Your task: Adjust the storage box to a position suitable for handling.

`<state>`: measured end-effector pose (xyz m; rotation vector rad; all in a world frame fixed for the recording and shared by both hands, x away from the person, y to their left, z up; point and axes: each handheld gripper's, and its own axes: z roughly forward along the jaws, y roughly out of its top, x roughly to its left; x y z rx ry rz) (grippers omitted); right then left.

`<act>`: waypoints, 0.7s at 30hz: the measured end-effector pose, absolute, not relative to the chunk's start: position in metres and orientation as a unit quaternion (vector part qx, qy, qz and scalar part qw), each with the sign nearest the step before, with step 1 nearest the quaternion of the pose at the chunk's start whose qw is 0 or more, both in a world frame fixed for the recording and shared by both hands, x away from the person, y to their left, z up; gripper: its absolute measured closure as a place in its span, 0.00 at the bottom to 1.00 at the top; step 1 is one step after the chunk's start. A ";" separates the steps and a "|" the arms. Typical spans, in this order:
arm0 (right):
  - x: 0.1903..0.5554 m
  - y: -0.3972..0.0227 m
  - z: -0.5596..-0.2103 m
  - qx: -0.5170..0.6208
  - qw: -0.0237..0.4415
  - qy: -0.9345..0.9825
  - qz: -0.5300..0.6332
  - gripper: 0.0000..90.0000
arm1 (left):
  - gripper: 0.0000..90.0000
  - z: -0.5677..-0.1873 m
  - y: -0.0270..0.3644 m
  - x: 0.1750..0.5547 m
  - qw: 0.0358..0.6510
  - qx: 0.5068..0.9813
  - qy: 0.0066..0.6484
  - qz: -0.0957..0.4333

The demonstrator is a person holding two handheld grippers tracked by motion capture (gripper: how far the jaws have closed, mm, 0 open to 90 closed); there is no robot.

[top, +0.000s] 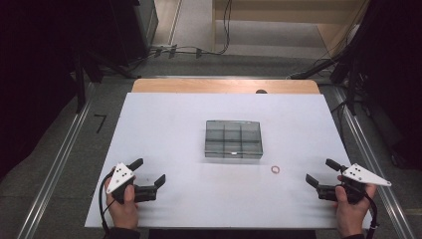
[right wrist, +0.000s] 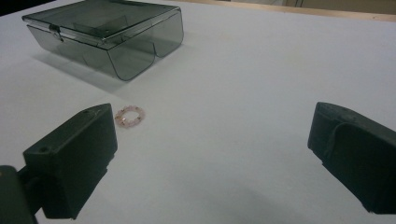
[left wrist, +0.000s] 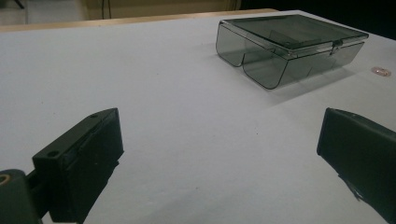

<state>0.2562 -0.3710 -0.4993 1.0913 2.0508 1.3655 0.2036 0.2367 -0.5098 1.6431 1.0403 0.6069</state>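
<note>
Smoked translucent plastic formed the compartment box (top: pixel 234 139), which sat shut at the centre of the white worktop (top: pixel 164 119), its latch on the near side. A small pink beaded ring (top: pixel 275 170) lay flat on the worktop just off the box's near right corner, apart from it. The left gripper (top: pixel 148 178) rested at the near left, well apart from the box; its fingers (left wrist: pixel 79 163) stood wide open with nothing between them. The right gripper (top: pixel 319 173) rested at the near right, its fingers (right wrist: pixel 70 161) likewise spread fully and empty, with the ring near them but untouched.

Judged risks from this position: the ring was thin and lay flush with the surface, so broad fingers closing on it could skid over it or flick it away across the smooth worktop. The box was light and unrestrained; pressure on the latch from one side alone would likely push it away from the person rather than open it. Bracing with the left gripper appeared advisable. Whether the beads were strung on elastic could not be told.
</note>
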 end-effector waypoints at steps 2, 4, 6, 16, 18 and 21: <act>0.257 -0.369 -0.497 0.395 0.220 0.744 0.492 0.00 | 0.00 -0.510 0.237 0.204 0.525 0.687 0.435 0.253; 0.259 -0.368 -0.496 0.394 0.215 0.745 0.493 0.00 | 0.00 -0.510 0.236 0.204 0.523 0.689 0.433 0.252; 0.262 -0.364 -0.493 0.393 0.218 0.747 0.490 0.00 | 0.00 -0.510 0.235 0.204 0.519 0.692 0.432 0.253; 0.286 -0.343 -0.478 0.382 0.195 0.762 0.485 0.00 | 0.00 -0.510 0.234 0.204 0.518 0.693 0.431 0.256; 0.291 -0.339 -0.476 0.376 0.193 0.766 0.484 0.01 | 0.00 -0.511 0.234 0.204 0.519 0.692 0.432 0.256; 0.298 -0.334 -0.471 0.373 0.190 0.769 0.483 0.02 | 0.00 -0.511 0.235 0.204 0.521 0.689 0.435 0.255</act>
